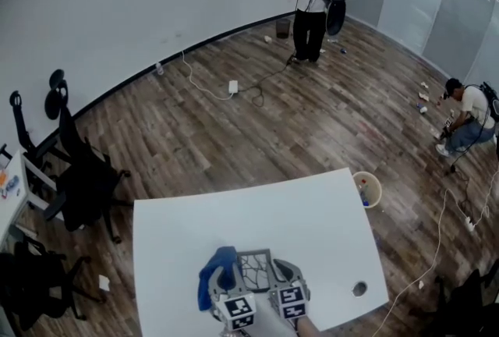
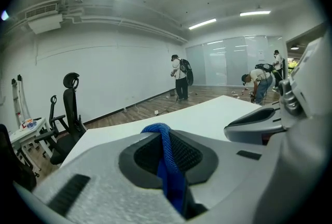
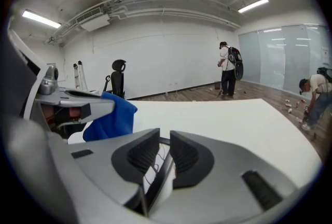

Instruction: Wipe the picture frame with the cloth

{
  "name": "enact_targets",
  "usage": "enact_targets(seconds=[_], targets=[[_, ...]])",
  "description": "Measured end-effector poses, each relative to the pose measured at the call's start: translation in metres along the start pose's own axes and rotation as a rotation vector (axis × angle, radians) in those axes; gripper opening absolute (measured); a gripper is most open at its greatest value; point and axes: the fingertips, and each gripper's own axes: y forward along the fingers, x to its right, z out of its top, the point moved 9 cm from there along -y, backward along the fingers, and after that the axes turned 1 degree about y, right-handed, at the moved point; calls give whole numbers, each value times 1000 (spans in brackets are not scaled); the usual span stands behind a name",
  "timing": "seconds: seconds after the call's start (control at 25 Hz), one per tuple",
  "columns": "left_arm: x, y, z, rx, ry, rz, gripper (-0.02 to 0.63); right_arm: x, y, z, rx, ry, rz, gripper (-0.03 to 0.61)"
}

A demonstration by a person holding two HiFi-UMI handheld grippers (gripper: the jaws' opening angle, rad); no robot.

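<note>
Head view over a white worktop (image 1: 296, 226) in a large, mostly bare room with a wood-pattern floor (image 1: 234, 133): both hand-held tools meet at the near edge. The left tool (image 2: 167, 151) is clamped tight on a blue cloth (image 1: 214, 273), a twisted fold of which runs up between its dark ribbed pads. The right tool (image 3: 165, 153), jaws drawn narrow, grips the picture frame (image 1: 254, 271) by its near edge, the dark border passing between the pads. The frame holds a white sheet marked with dark, crack-like lines and sits between the two tools, close to the worktop's near edge; whether it rests on the surface cannot be made out. The cloth bunches at the frame's left side, just beside or against it, and contact is not clear. A small dark round fitting (image 1: 359, 289) lies in the worktop to the right of the tools. Off the far right corner stands a pale bin (image 1: 366, 189). Black office chairs (image 1: 78, 179) cluster to the left. A person wearing a backpack (image 1: 313, 0) stands by the far wall, another (image 1: 468, 121) crouches at the right near glass panels, and a white cable (image 1: 204, 86) trails across the floor.
</note>
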Motion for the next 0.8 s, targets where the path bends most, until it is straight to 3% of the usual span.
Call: enact_targets(seconds=[0.4,0.56,0.8], targets=[[12,50,-35,-178,42,-170,31,11,37,-35,-260,64,-63,69],[21,62,-43,-264,76,-223,31,15,41,-37,-262,99,-59,71],[45,82,-41,-378,98,-324,31,29,45,-43,-244,180,58,46]])
